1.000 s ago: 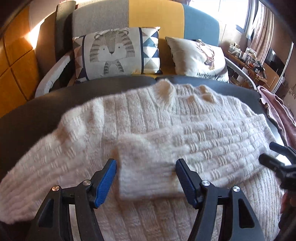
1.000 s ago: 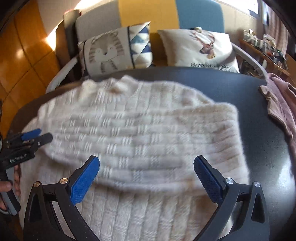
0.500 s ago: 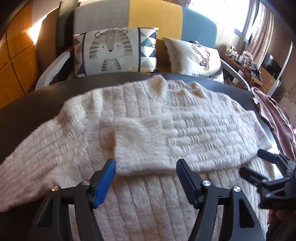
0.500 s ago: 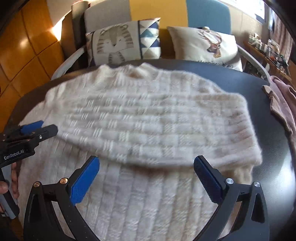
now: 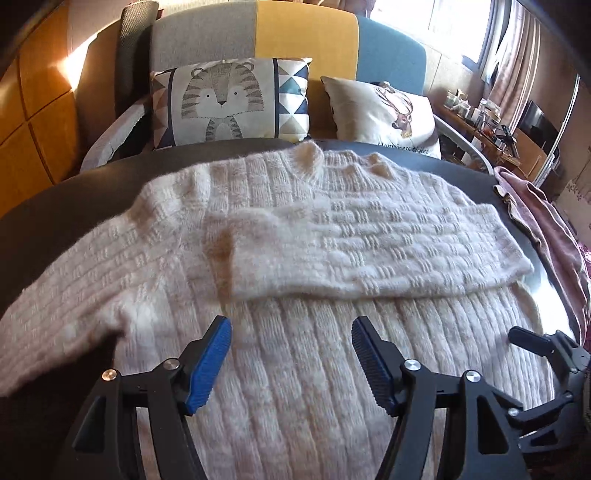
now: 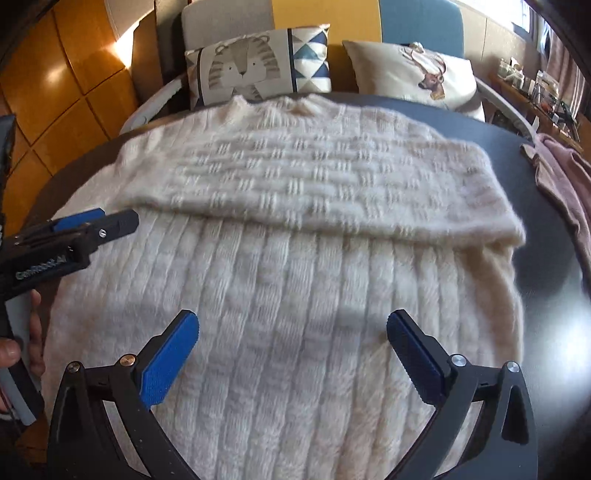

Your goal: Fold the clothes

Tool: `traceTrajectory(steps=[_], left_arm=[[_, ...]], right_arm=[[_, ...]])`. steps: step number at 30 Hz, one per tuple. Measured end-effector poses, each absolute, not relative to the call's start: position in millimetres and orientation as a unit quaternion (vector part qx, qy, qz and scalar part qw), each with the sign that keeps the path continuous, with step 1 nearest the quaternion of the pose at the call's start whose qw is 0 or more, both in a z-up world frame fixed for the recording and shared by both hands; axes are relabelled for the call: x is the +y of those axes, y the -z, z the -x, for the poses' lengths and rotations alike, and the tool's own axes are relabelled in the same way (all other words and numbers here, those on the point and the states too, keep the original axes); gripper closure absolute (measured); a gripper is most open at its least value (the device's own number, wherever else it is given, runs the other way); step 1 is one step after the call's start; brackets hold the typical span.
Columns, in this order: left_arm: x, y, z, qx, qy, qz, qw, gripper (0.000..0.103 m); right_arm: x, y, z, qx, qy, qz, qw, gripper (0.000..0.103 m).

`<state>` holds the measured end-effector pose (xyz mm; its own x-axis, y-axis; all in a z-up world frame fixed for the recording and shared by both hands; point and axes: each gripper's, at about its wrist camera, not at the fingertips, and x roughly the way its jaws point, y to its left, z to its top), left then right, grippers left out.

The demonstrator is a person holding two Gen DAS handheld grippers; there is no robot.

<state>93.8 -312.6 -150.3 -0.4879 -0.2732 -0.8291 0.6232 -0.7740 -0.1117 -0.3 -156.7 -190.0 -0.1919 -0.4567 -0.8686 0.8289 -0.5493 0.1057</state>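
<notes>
On the dark round table, in front of a sofa with a tiger cushion and a deer cushion, a cream knitted sweater lies flat. One sleeve is folded across its chest, the other sleeve lies spread to the left side. A pink garment rests at the table's right edge. The left gripper and the right gripper hover over the sweater's lower part, both jaws wide apart, holding nothing
</notes>
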Motion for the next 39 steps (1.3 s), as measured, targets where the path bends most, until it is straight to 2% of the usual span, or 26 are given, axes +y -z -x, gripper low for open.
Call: traceTrajectory(steps=[7, 12, 17, 21, 30, 34, 39], left_arm=[[-286.2, 170.6, -99.8, 0.175, 0.837, -0.447, 0.264, 0.033], [-287.2, 158.7, -111.7, 0.196, 0.834, -0.443, 0.263, 0.033], [-277.4, 162.0, -131.4, 0.193, 0.830, -0.448, 0.269, 0.033], [-266.7, 170.2, -144.7, 0.184, 0.836, -0.435, 0.277, 0.033], [-271.4, 164.7, -163.9, 0.220, 0.847, -0.409, 0.259, 0.033], [-278.2, 154.6, -198.0, 0.246, 0.850, -0.383, 0.264, 0.033], [-299.8, 141.2, -261.9, 0.281, 0.843, -0.340, 0.307, 0.033]], right_arm=[[-154.5, 195.3, -11.7, 0.232, 0.748, -0.452, 0.426, 0.000], [-143.2, 178.7, -16.0, 0.206, 0.752, -0.453, 0.432, 0.000], [-136.3, 199.3, -33.3, 0.238, 0.754, -0.434, 0.431, 0.000], [-132.6, 200.2, -36.5, 0.231, 0.763, -0.417, 0.436, 0.000], [-148.7, 189.3, -32.6, 0.243, 0.750, -0.452, 0.418, 0.000], [-184.0, 161.4, -49.2, 0.244, 0.748, -0.419, 0.453, 0.000], [-265.8, 136.7, -102.2, 0.263, 0.708, -0.369, 0.541, 0.000]])
